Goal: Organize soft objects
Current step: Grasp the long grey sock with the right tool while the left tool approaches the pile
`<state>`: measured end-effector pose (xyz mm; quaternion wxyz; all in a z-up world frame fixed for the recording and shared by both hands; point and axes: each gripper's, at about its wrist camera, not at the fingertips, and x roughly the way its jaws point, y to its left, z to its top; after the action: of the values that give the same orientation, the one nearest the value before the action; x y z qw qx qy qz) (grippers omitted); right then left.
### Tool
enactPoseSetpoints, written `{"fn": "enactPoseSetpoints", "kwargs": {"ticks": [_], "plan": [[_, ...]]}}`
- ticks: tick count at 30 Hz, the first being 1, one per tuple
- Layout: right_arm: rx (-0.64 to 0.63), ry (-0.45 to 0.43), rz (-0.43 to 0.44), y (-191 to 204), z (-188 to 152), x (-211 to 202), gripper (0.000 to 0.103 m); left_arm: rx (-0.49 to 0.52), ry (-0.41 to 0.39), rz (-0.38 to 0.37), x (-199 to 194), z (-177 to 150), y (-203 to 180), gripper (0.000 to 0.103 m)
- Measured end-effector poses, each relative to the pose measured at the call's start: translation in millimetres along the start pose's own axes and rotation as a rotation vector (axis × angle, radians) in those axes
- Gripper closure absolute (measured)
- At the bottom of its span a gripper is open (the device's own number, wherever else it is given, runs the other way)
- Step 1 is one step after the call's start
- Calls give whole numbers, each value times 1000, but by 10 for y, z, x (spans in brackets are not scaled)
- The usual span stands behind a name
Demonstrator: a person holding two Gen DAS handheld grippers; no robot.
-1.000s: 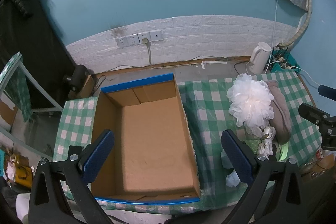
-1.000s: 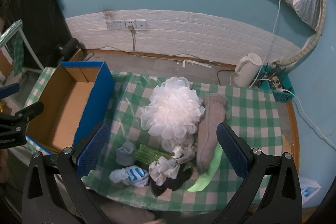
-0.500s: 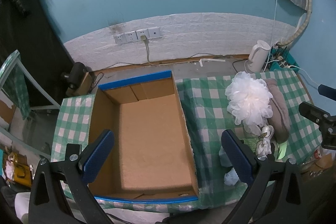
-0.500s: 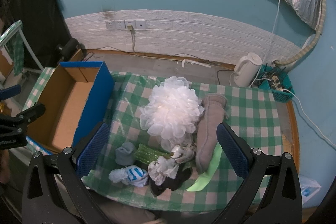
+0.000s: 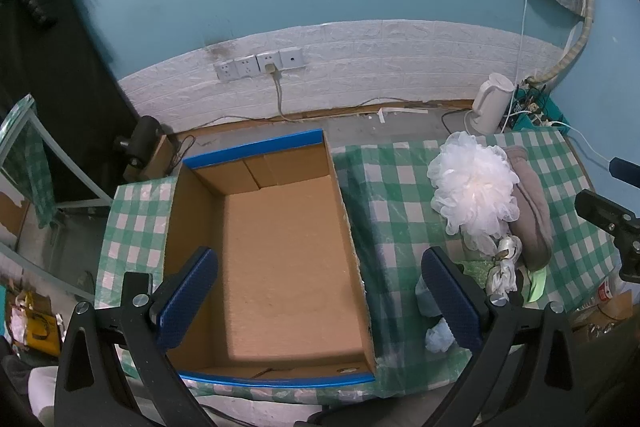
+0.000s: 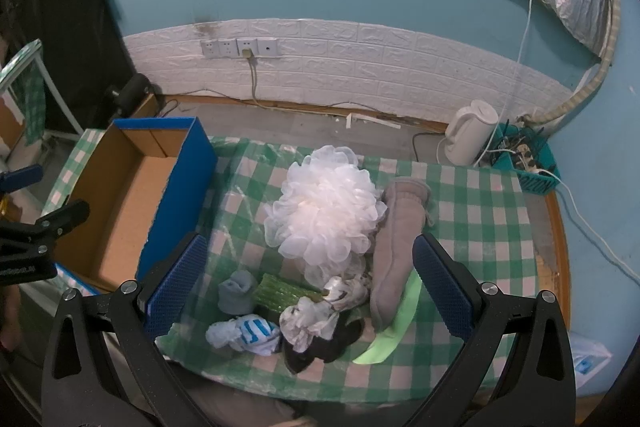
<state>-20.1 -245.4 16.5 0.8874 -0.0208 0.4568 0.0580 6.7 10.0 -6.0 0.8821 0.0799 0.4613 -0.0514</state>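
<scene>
Both claws hang spread and empty, the left claw (image 5: 318, 293) above the bare blue-edged cardboard box (image 5: 276, 259), so the right claw (image 6: 308, 285) should pinch the fluffy white mesh bath pouf (image 6: 324, 217) deep on the green-checked worktop (image 6: 480, 211).

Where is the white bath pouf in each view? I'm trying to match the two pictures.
Left wrist view: the pouf sits at the right, on the checked cloth, right of the box.
Right wrist view: the pouf sits near the middle, between the box and the grey slipper.
Shared landmark: the white kettle on the floor by the wall.
</scene>
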Motion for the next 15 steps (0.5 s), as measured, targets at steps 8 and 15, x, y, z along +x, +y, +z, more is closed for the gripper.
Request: {"fn": "enactPoseSetpoints", "kwargs": {"ticks": [8, 15], "plan": [[4, 5, 1, -116, -5, -22, 1, 28, 26, -10, 148, 10, -130, 1], [45, 41, -32, -383, -101, 76, 1, 50, 105, -47, 383, -38, -338, 1]]}}
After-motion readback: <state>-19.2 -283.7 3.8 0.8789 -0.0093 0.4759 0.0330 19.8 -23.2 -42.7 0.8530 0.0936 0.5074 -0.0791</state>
